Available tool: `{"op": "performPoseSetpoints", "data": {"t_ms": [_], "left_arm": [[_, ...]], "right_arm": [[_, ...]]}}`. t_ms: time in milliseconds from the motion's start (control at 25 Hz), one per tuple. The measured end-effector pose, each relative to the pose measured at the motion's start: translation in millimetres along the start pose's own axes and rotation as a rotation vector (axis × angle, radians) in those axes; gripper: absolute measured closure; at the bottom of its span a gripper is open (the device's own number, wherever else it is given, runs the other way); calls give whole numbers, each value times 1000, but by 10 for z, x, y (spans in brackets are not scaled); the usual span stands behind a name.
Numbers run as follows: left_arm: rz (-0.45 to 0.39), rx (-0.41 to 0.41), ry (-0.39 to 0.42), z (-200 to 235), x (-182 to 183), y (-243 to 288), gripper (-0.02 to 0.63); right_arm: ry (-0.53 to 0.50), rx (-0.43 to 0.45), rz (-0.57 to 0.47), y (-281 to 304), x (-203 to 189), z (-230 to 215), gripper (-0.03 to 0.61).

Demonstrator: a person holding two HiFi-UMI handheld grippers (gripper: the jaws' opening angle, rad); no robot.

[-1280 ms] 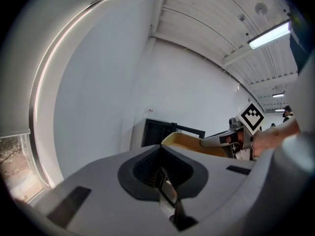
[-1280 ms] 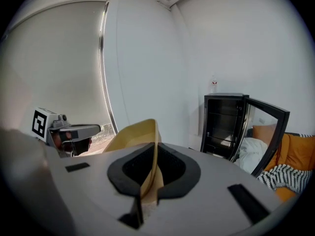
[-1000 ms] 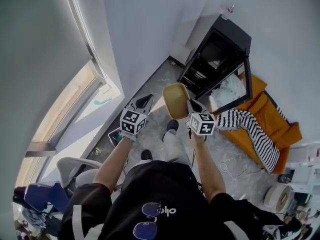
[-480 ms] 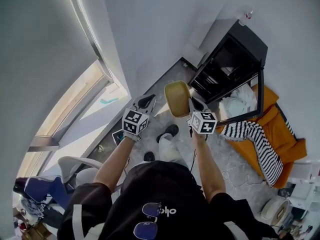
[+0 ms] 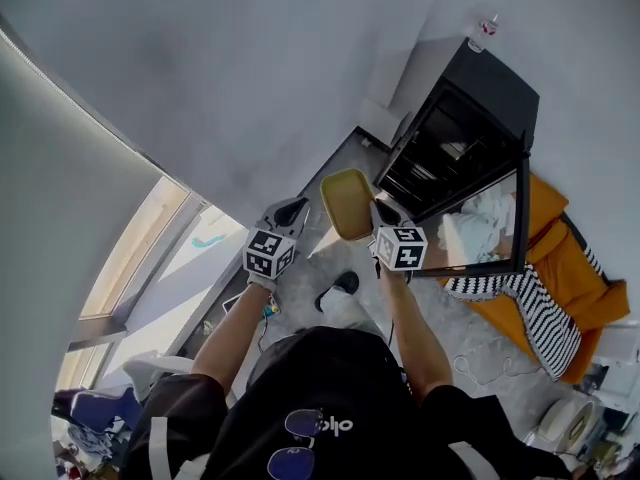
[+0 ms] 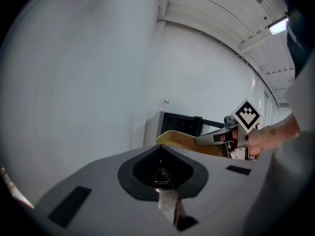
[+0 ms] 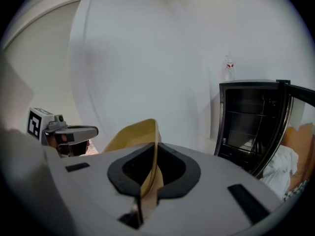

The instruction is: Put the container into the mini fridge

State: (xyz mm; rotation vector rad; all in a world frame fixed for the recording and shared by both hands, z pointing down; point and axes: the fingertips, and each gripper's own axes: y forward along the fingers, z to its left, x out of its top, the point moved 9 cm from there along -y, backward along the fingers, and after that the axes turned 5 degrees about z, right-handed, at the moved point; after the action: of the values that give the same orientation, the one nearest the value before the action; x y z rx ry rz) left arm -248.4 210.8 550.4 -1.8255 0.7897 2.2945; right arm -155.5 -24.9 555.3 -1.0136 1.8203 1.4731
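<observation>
Bottle (image 5: 481,30) tops the open mini fridge (image 5: 470,128). Your right gripper (image 5: 377,211) still clamps the container (image 5: 347,203) near it; your left gripper (image 5: 290,209) stays closed, empty.

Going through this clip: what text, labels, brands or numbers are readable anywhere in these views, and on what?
"oho", an unsure reading: white logo on the person's black shirt, head view.
Bottle on top of the mini fridge: red label, too small to read.
Cubes on the left gripper and right gripper: square marker patterns only, no letters.
Yellow container: no print visible.
</observation>
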Motion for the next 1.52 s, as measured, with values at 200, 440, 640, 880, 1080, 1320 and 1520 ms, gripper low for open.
{"op": "performPoseSetpoints", "data": {"t_ms": [200, 440, 640, 880, 1080, 1320, 1520], "left_arm": [[17, -31, 28, 17, 378, 758, 606], [39, -98, 83, -154, 745, 1570, 606], [43, -179, 141, -373, 1050, 2219, 606], [60, -288, 212, -866, 1412, 2830, 606], [60, -397, 265, -1262, 1539, 3228, 606], [70, -517, 312, -1611, 1629, 3625, 606], [82, -589, 312, -1630, 1688, 3942, 606]], "right_arm": [[35, -13, -15, 208, 341, -645, 552], [93, -59, -51, 200, 579, -1373, 552], [147, -131, -84, 77, 658, -2002, 552], [235, -227, -134, -356, 668, -2632, 552], [311, -319, -157, -685, 426, -2966, 552], [399, -417, -187, -943, 252, -3263, 552], [437, -475, -206, -933, 274, -3380, 552]]}}
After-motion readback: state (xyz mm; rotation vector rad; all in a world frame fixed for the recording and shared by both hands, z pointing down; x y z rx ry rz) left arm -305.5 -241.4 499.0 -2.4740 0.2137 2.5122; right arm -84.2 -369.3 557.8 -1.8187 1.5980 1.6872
